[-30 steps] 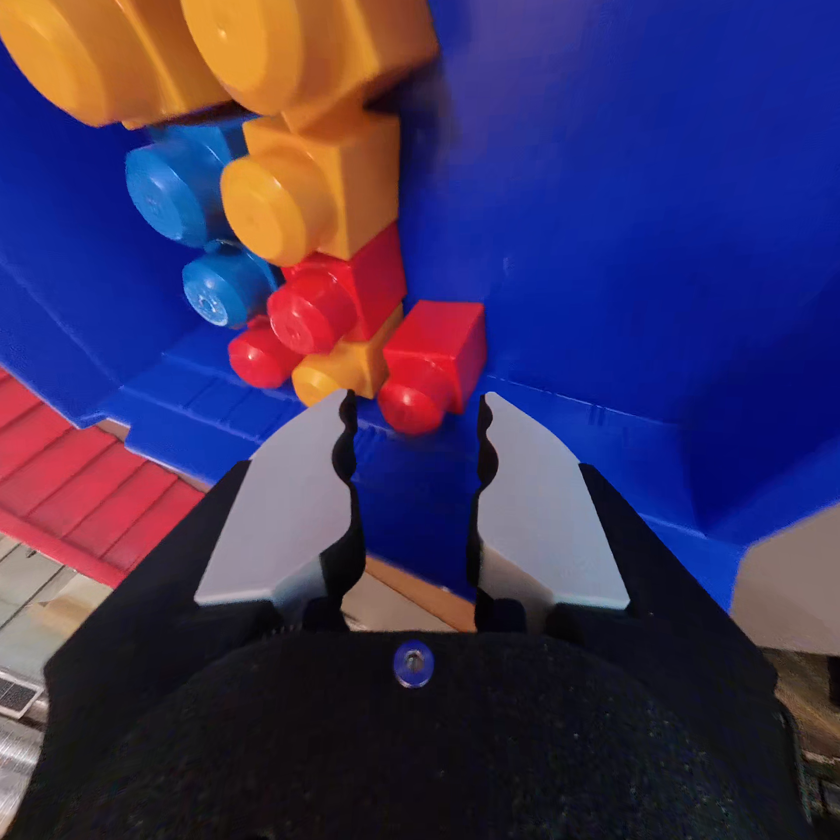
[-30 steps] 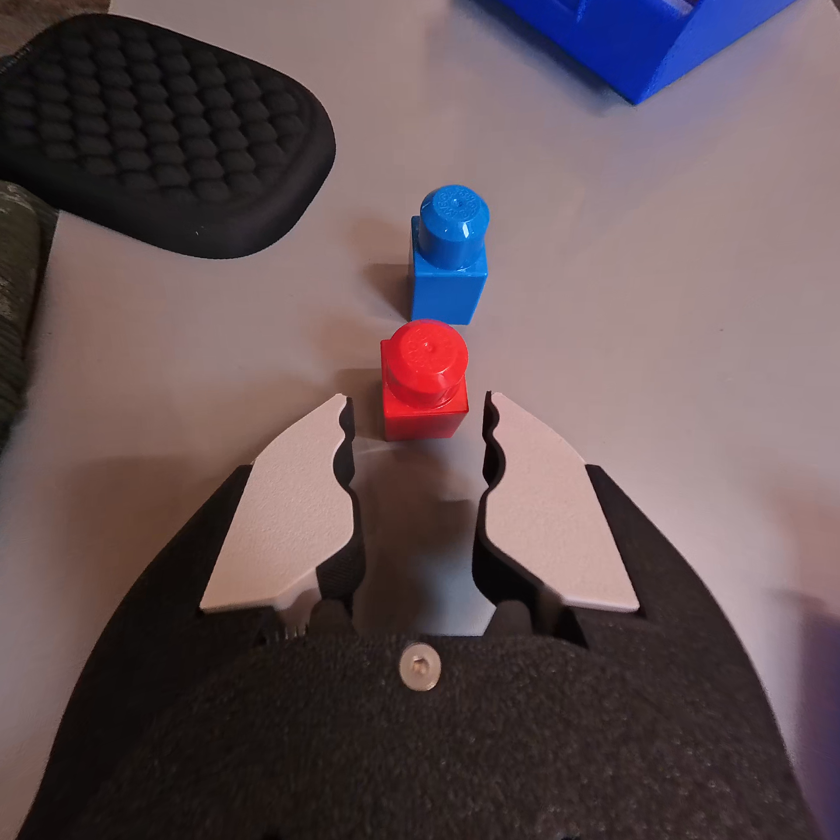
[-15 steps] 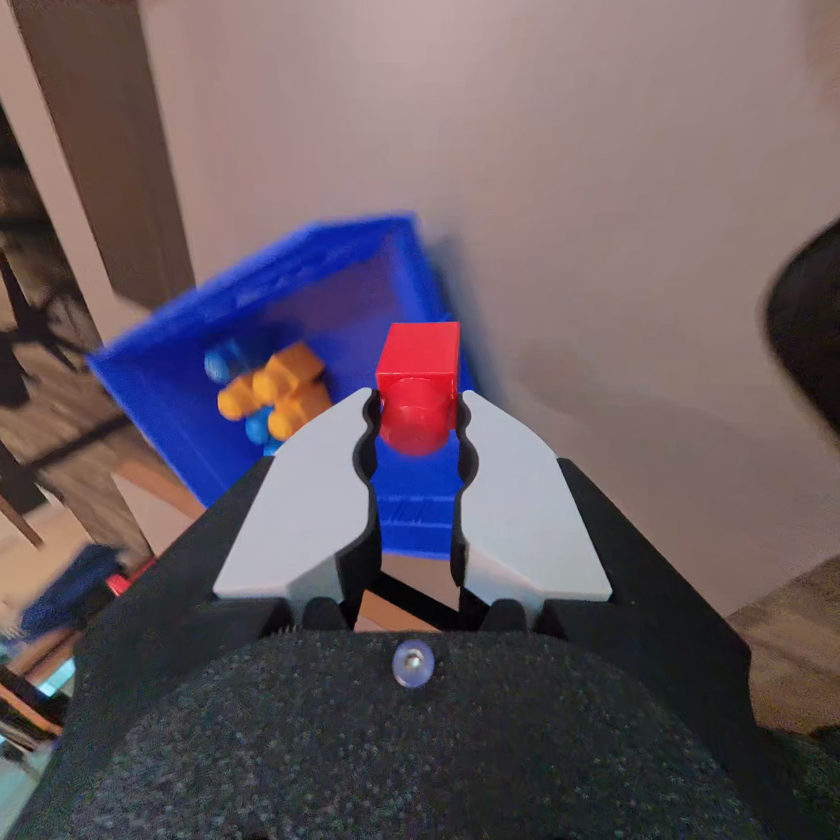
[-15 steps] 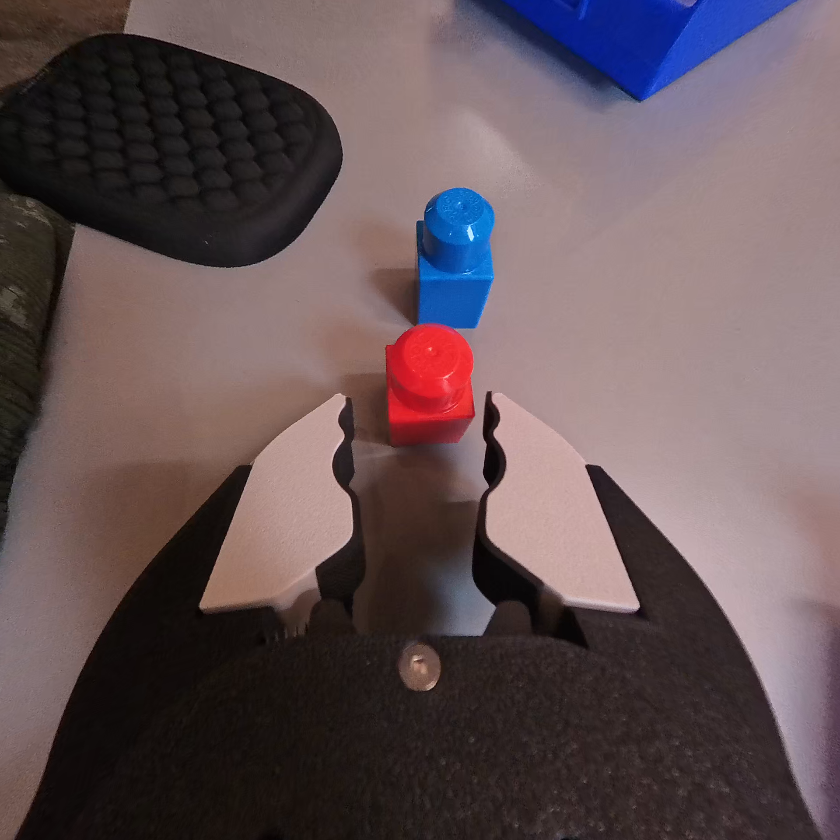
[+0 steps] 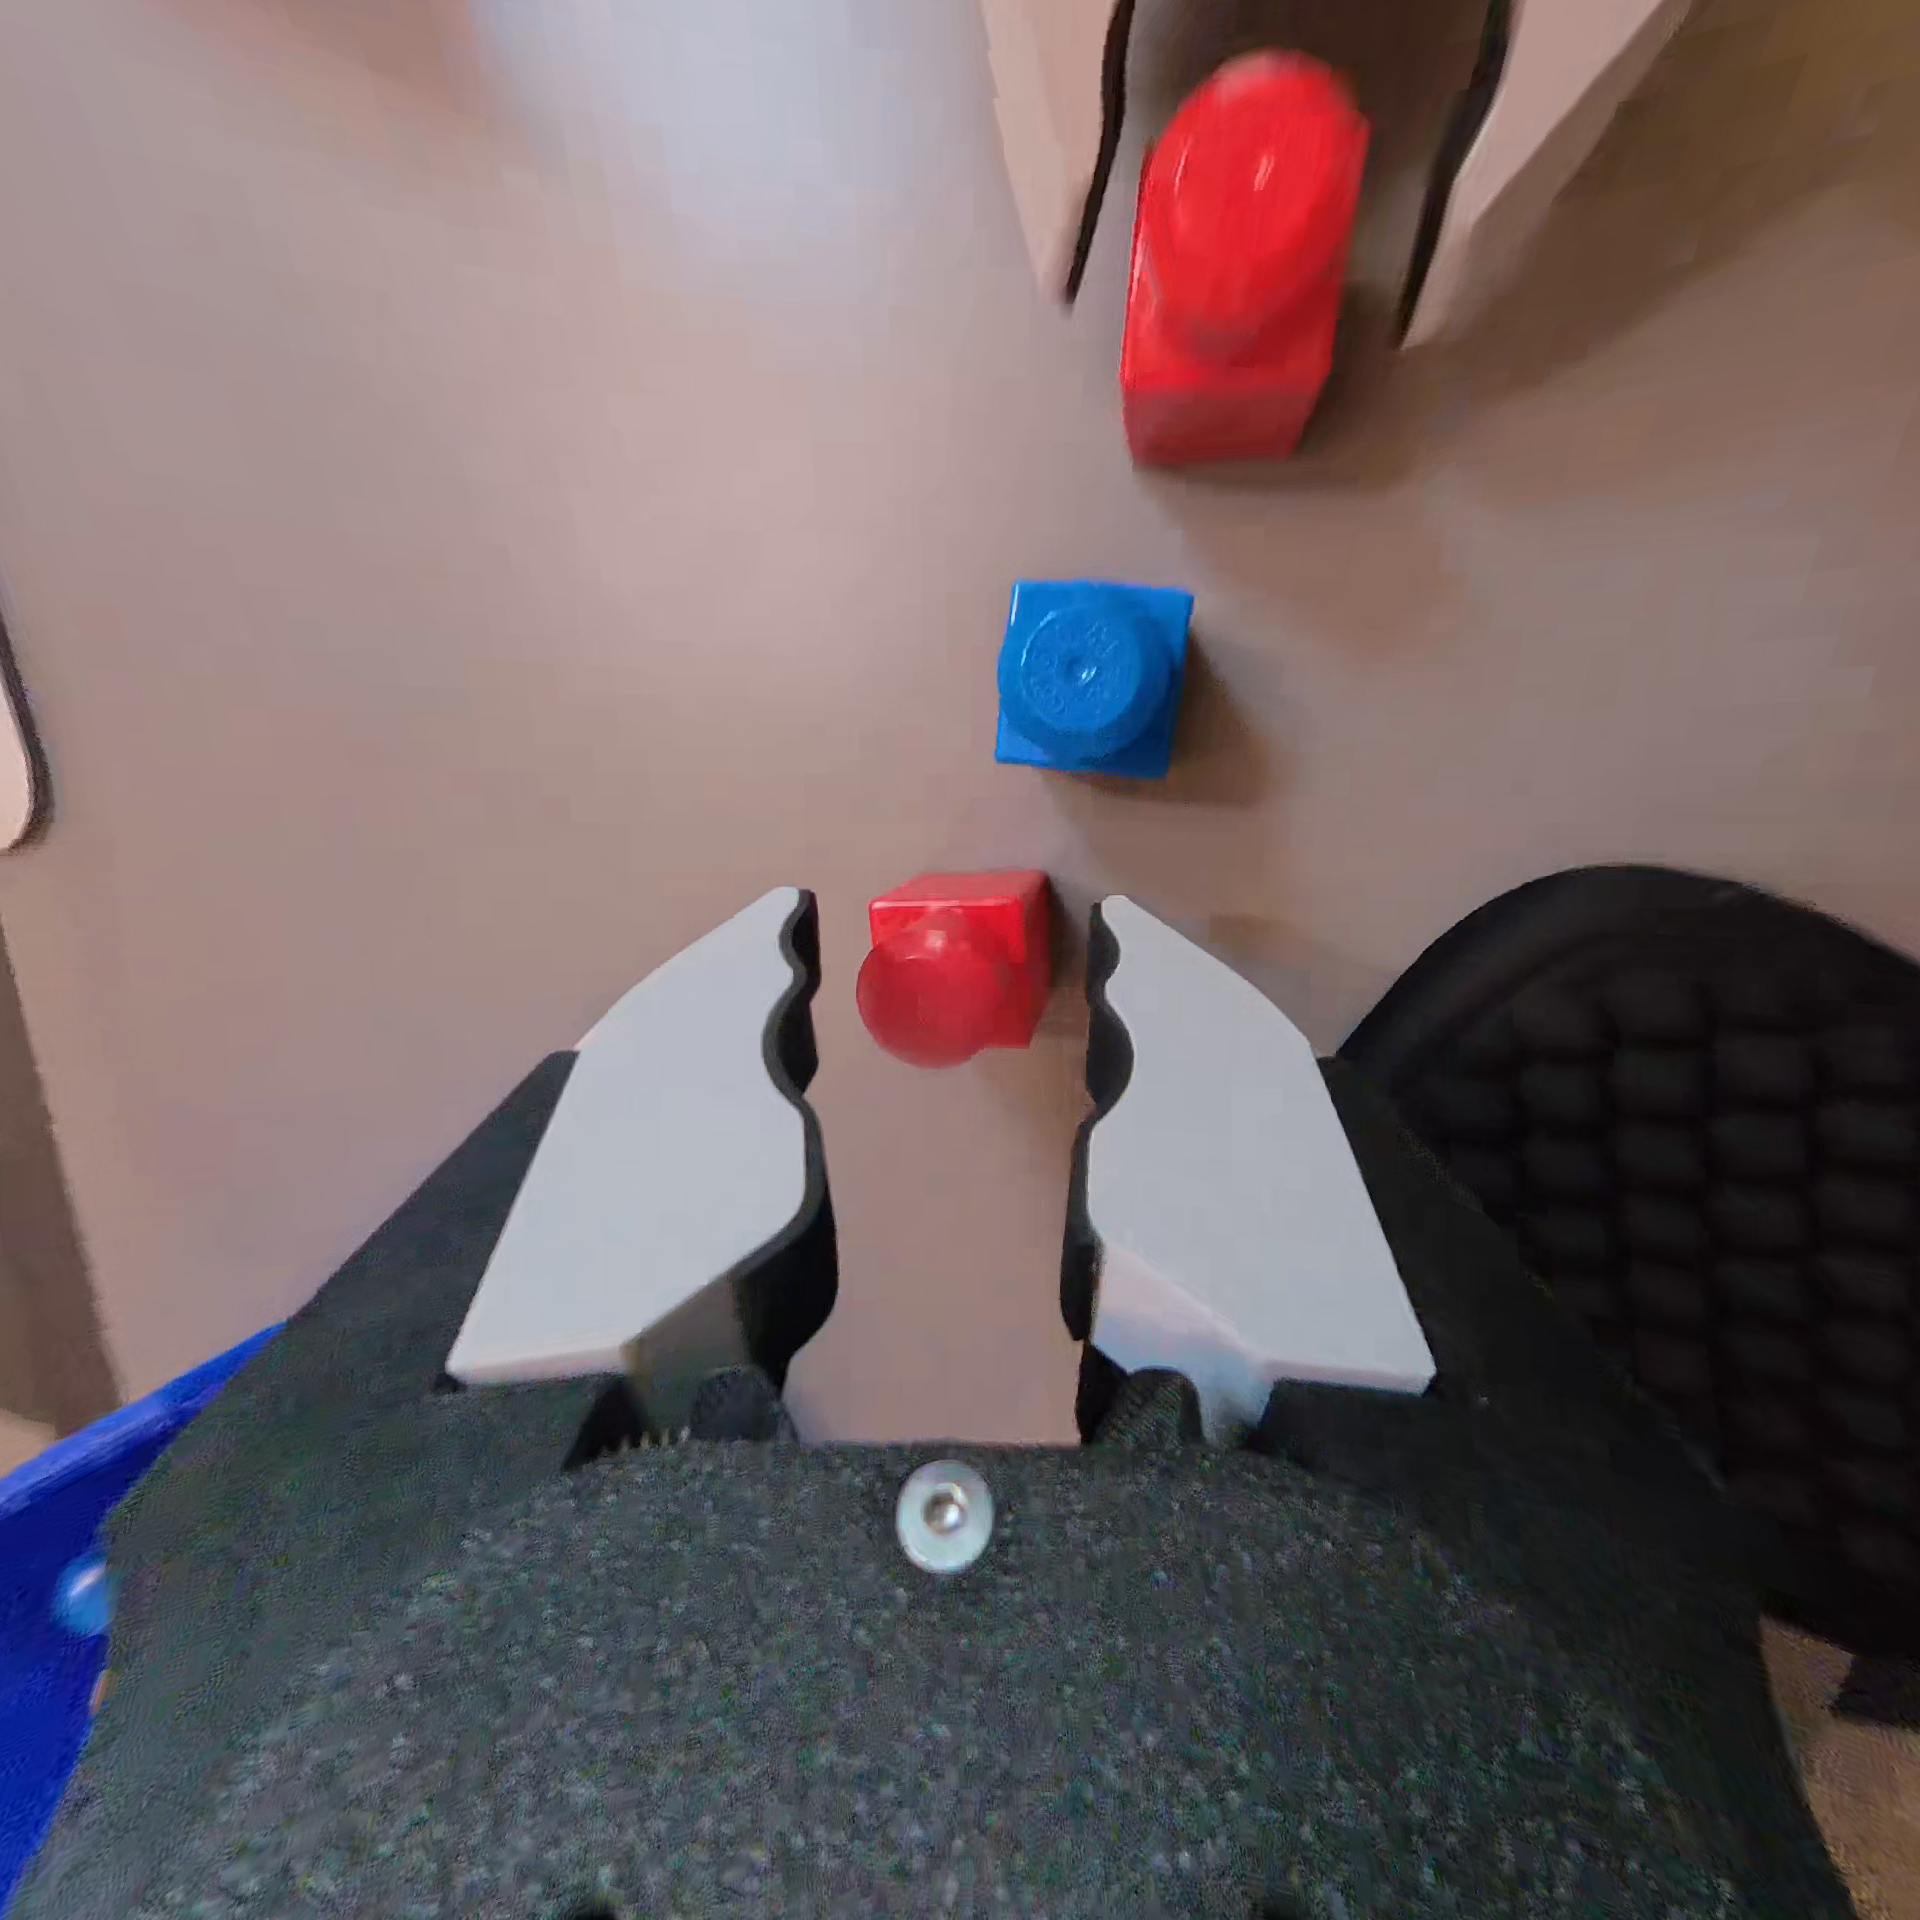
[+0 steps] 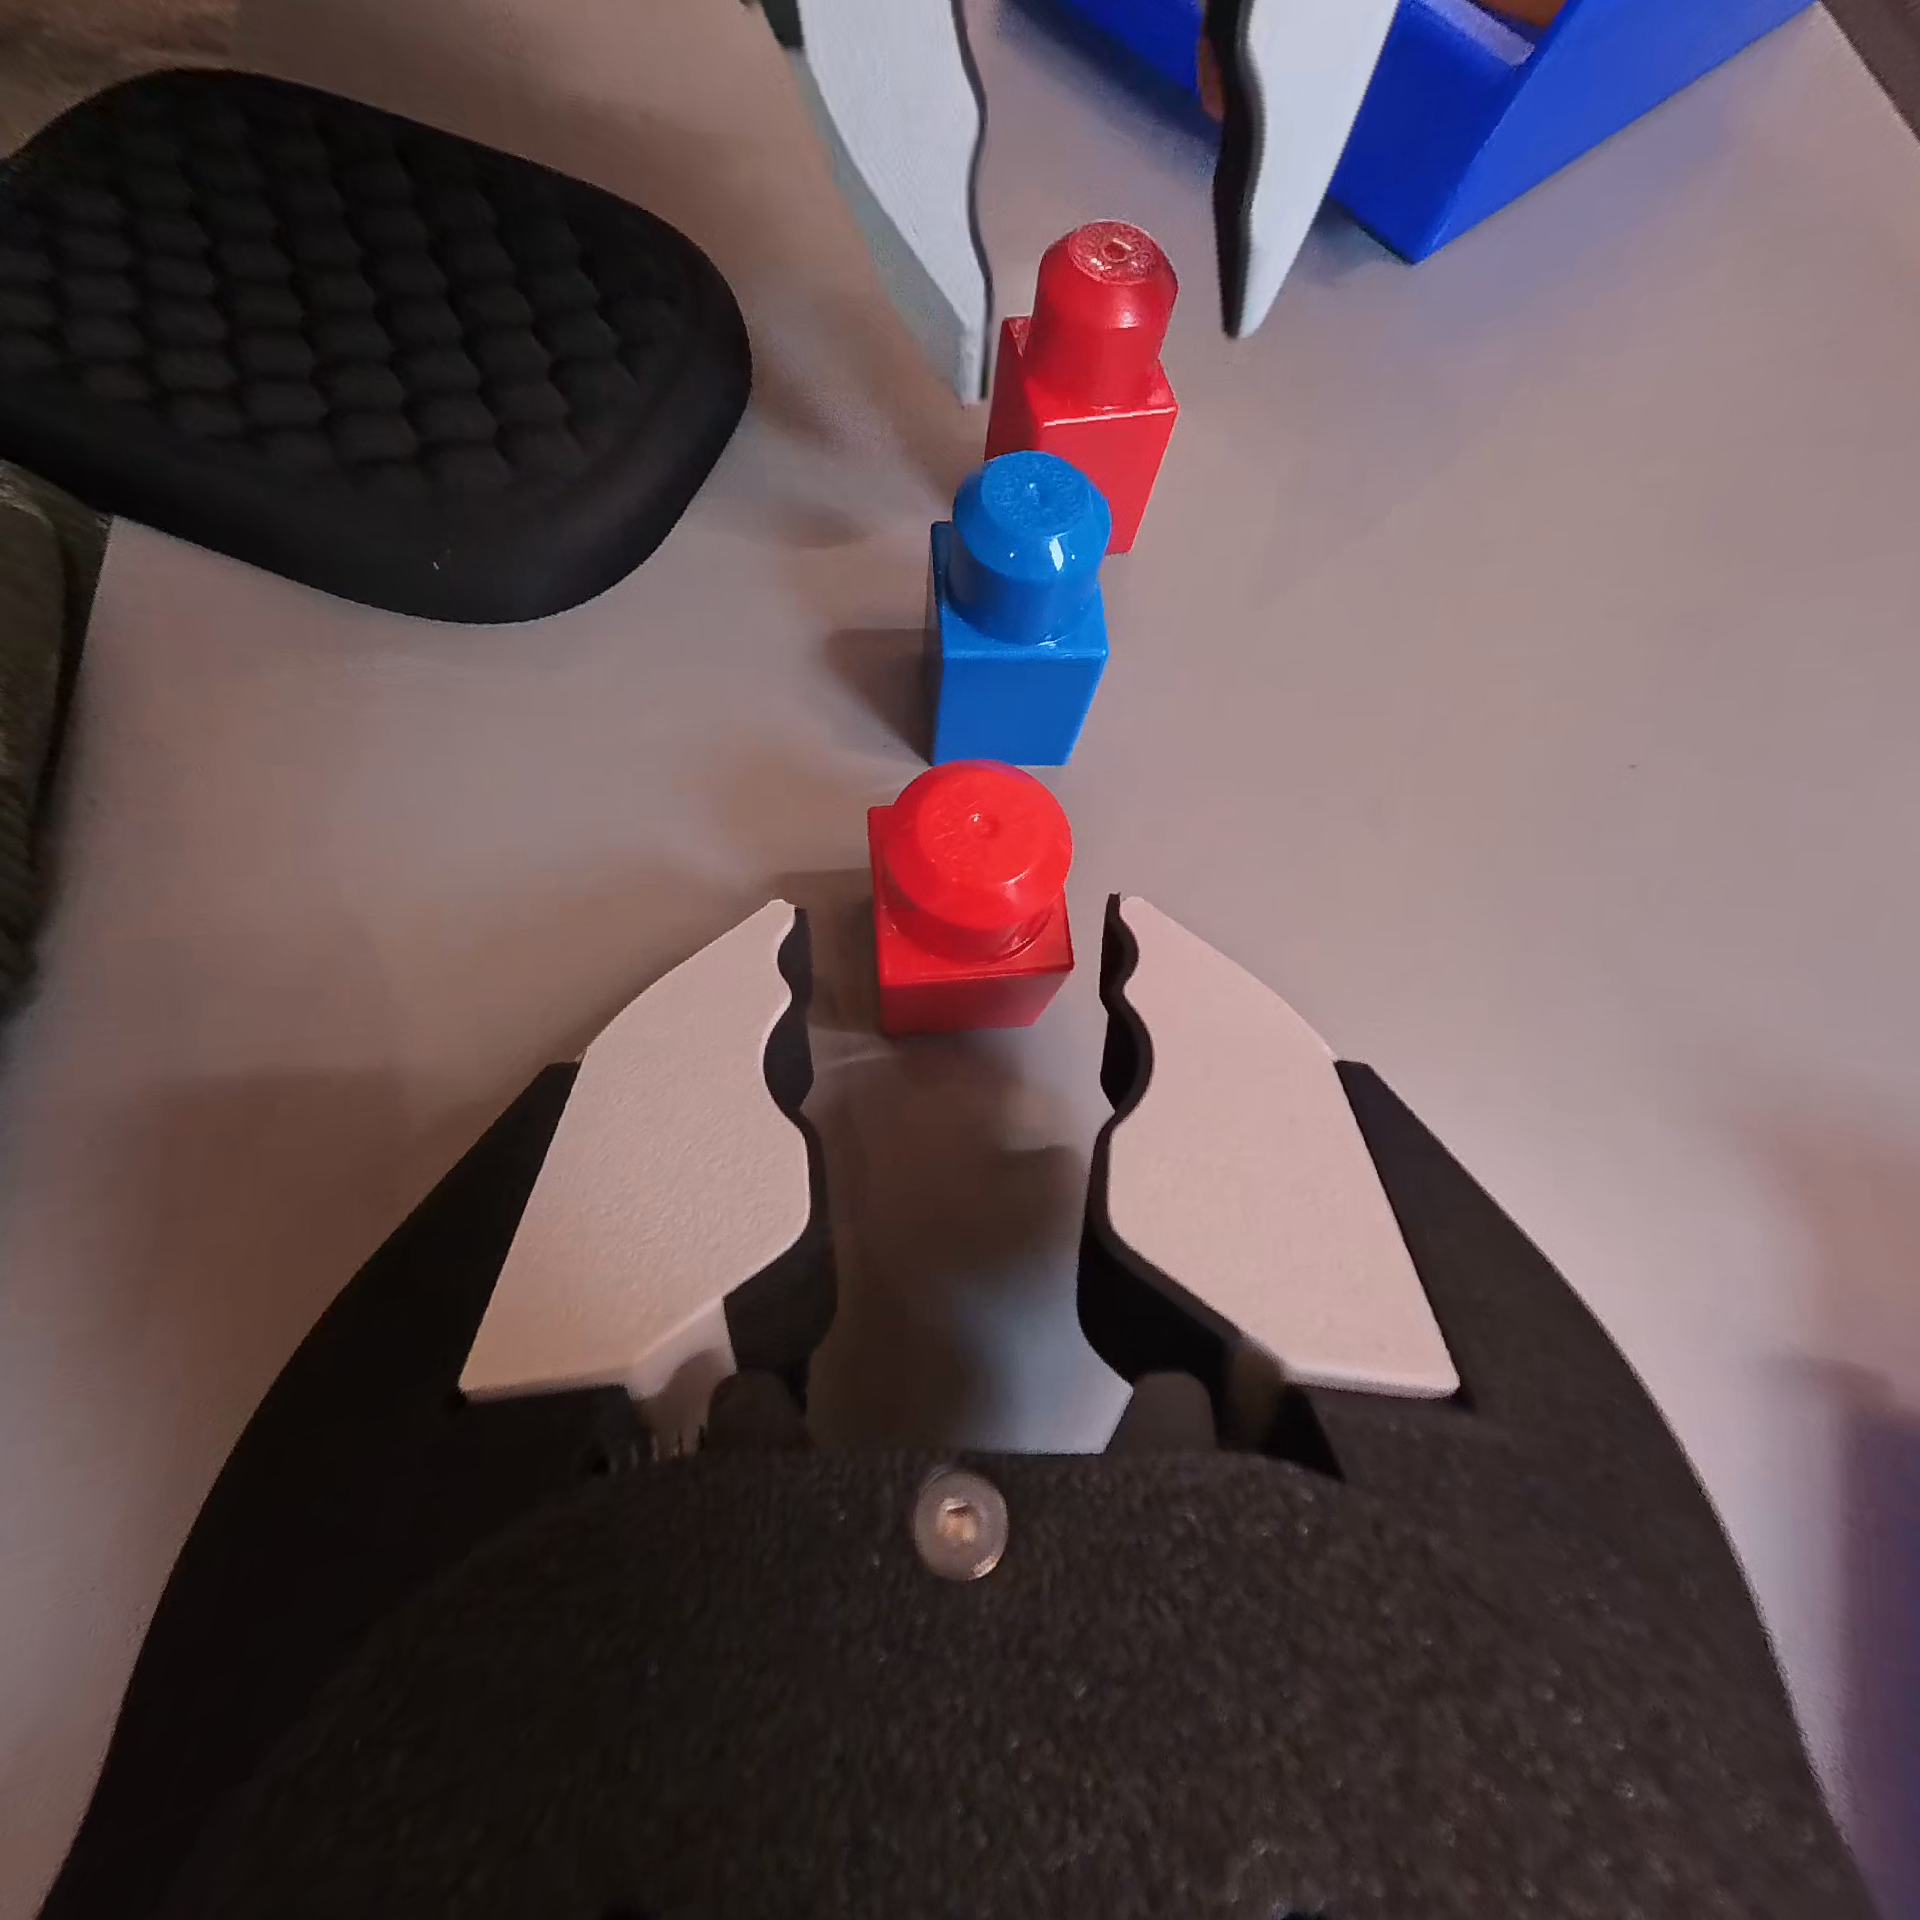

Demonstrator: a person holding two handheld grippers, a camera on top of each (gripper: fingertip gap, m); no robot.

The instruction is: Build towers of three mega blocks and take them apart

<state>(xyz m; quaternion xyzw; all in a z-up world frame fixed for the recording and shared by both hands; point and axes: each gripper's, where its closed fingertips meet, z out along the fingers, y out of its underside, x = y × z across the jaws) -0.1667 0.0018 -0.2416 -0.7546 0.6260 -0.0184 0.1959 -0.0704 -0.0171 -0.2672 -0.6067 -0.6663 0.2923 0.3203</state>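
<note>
Three single-stud blocks stand upright in a row on the grey table [image 6: 1507,831]. The middle one is a blue block [image 6: 1018,623], also in the left wrist view [image 5: 1091,681]. My left gripper [image 5: 951,914] is open, its fingers on either side of a red block [image 5: 951,966] with a gap on each side; the right wrist view shows this gripper [image 6: 1107,358] and block [image 6: 1091,384] at the top. My right gripper [image 6: 954,912] is open, its tips beside the other red block [image 6: 971,904], which looks blurred in the left wrist view [image 5: 1231,281].
A black textured pad [image 6: 343,343] lies on the table to the left of the row in the right wrist view, and to the right in the left wrist view [image 5: 1662,1195]. A blue bin [image 6: 1558,135] stands behind the left gripper; its corner shows in the left wrist view [image 5: 62,1507]. Across from one pair of fingers to the other is roughly 11 centimetres.
My left gripper took a red block out of the blue bin, carried it to the table, stood it beyond the blue block and opened. The right gripper has barely moved.
</note>
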